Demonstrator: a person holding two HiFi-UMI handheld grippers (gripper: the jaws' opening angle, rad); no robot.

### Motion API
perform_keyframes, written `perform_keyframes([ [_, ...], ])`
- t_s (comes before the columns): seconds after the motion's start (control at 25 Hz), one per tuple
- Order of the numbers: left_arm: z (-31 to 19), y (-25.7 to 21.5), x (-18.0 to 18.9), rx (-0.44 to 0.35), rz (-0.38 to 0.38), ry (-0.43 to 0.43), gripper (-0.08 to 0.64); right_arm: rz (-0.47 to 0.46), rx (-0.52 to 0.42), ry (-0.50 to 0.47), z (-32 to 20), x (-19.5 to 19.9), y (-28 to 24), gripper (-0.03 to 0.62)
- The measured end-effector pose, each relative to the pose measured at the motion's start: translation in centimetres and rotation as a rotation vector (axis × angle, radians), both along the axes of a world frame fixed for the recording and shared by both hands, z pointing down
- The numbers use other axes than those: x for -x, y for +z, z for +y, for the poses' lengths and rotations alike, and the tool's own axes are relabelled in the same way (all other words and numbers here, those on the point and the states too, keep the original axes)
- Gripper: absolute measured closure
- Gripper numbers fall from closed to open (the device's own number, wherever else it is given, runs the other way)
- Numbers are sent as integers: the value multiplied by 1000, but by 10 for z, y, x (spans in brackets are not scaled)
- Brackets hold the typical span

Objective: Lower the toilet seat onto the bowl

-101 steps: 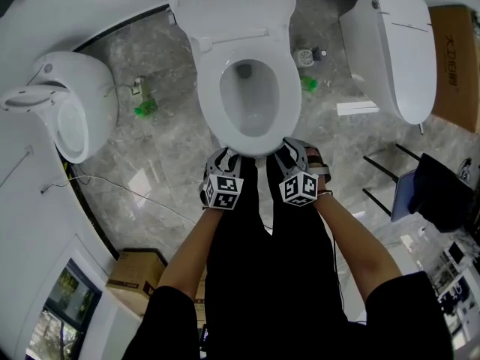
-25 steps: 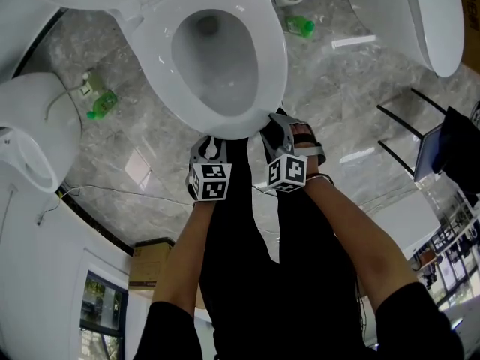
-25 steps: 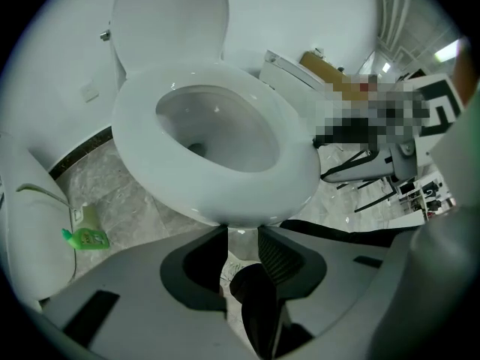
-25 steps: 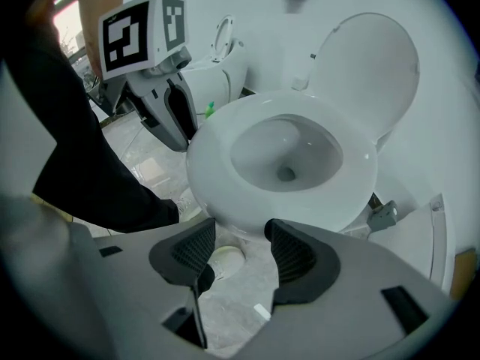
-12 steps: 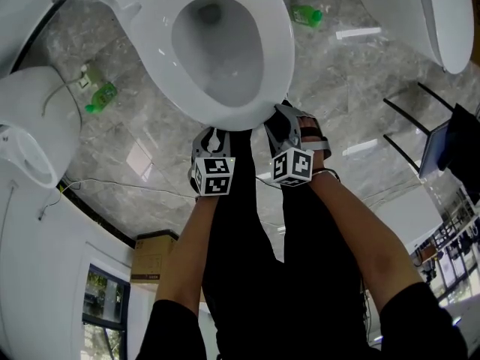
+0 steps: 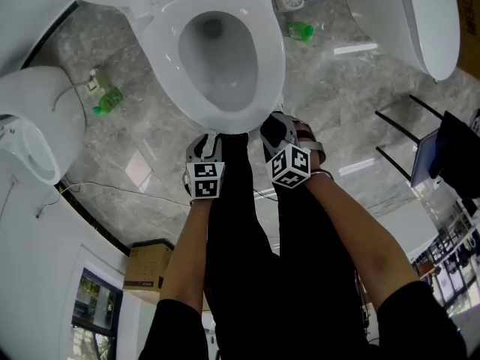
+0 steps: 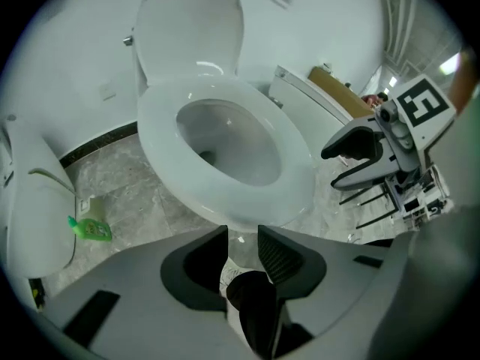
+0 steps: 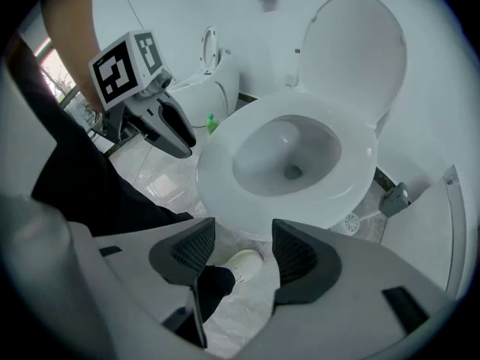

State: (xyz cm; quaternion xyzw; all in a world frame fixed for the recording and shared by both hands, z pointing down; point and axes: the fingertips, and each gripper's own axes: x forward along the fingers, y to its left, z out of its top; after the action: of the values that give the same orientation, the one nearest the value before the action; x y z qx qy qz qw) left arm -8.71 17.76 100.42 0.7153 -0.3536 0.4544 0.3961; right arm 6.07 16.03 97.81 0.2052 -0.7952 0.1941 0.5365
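**Seat lies flat on the bowl, both claws empty at its front edge**

The toilet seat (image 7: 300, 175) is down. Its ring rests flat on the bowl (image 7: 225, 145), with the front curve just ahead of the tips of both claws. The lid (image 7: 191, 21) stands upright far beyond them, at the hinge end. By this look the lowering is done.

The left claw (image 7: 242, 235) has its jaws parted by a narrow gap. Nothing is between them, and only a shoe and floor show through. The right claw (image 8: 244, 235) stands wider and is also empty, with a pale shoe toe visible on the floor past its pads (image 8: 191, 250). No pad presses on the seat.

The seat is probably rigid moulded plastic: a smooth, glossy, thick-lipped oval with rounded edges and no give. It looks light to moderate in weight. Since it pivots at the rear, it would likely drop and bang if released partway down. Its sheen suggests it is slippery for the ribbed dark pads. The front lip nearest the claws is the best place to grip, because it gives the most leverage and is thin enough to pinch top and bottom.

The bowl looks like hard glazed ceramic, heavy and fixed. The floor (image 6: 150, 141) beneath the claws is polished grey stone-patterned tile.
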Motion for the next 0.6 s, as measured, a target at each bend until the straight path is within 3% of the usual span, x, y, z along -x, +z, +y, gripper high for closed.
perform_keyframes([
  [0.2,-3,-65,19,-15,-8,-140,427,-29,-44,-4,-13,-7,-69,359],
  [0.36,-19,-131,30,-86,13,-237,428,-66,-81,78,-31,-14,-129,359],
  [0.44,-28,-170,31,-155,18,-229,426,-77,-105,127,-41,-22,-161,359],
  [0.6,-49,-258,12,-324,42,-93,426,-97,-195,165,-64,-33,-226,359],
])
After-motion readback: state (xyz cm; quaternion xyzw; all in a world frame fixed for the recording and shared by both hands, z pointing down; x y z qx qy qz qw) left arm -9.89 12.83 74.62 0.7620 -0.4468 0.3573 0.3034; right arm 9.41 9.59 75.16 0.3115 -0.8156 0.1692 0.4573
